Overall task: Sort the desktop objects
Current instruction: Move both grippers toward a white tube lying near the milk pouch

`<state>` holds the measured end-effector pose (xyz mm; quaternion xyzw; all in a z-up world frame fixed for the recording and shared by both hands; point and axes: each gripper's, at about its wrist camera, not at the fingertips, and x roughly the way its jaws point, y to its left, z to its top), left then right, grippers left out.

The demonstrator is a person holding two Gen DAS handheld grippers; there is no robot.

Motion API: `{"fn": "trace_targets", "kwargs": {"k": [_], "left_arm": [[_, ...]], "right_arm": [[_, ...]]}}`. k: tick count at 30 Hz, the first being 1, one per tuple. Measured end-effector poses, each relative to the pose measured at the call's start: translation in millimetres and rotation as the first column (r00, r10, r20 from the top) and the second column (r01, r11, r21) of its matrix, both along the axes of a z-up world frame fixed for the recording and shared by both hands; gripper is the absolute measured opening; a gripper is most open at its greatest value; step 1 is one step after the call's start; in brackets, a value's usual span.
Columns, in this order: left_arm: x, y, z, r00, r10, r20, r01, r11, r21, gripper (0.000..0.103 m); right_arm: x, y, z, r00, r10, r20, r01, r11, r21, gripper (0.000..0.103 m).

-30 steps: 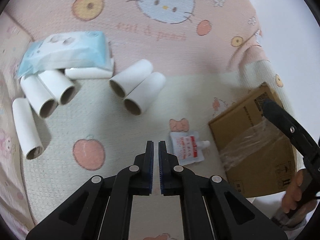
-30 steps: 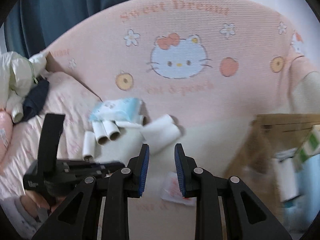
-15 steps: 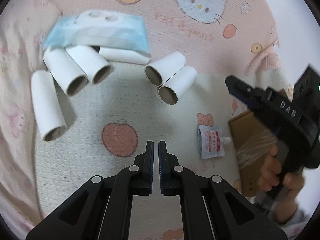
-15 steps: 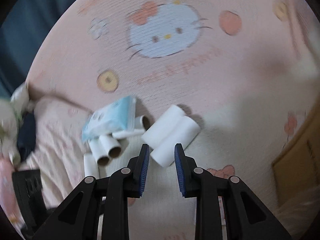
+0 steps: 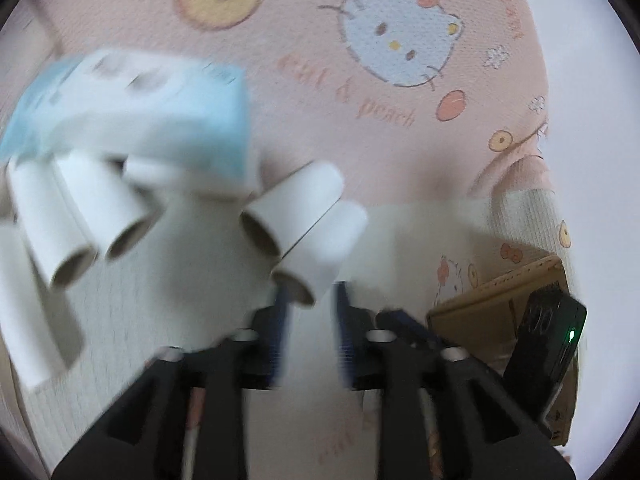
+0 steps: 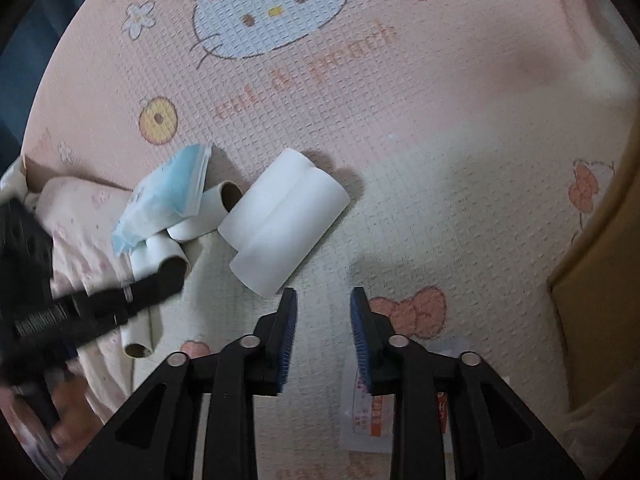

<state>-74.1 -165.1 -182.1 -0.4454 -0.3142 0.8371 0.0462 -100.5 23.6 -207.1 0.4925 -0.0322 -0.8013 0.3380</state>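
Just short of the paired cardboard tubes (image 5: 304, 232), left gripper (image 5: 310, 336) jaws opening, empty; right gripper (image 6: 323, 332) likewise opening, empty; straddle one tube, avoid nudging its neighbour.

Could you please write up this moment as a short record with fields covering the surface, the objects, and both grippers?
surface: pink cartoon-cat mat
paired tubes: two white paper tubes lying side by side
tissue pack: blue pack resting over more tubes
pouch: small sachet beneath the right gripper
box: cardboard box at the mat's right edge
left gripper: jaws opening, nothing gripped
right gripper: jaws opening, nothing between them
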Motion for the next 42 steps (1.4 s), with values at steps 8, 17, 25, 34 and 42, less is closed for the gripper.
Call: {"fn": "trace_targets", "kwargs": {"k": [8,17,25,34,42], "left_arm": [[-41,8,-19,0.997,0.019,0.079,-0.015,0.999,-0.049,0.047],[-49,20,-31,0.994,-0.038,0.104,0.041,0.999,-0.030,0.037],[-45,35,-33,0.982,-0.130,0.139,0.126,0.991,0.034,0.035],[-53,34,-37,0.982,-0.140,0.130,0.131,0.988,0.078,0.035],[-38,30,-44,0.989,-0.086,0.120,0.067,0.986,0.150,0.034]], "right_arm": [[4,-7,-6,0.996,0.048,-0.069,-0.046,0.998,0.030,0.067],[8,-15,-12,0.990,0.117,-0.078,-0.114,0.993,0.042,0.068],[4,-13,-19,0.993,0.112,-0.043,-0.110,0.993,0.029,0.068],[-5,-8,-21,0.997,0.074,-0.009,-0.074,0.997,-0.001,0.068],[-4,-16,-29,0.990,0.131,0.052,-0.130,0.991,-0.023,0.037]]}}
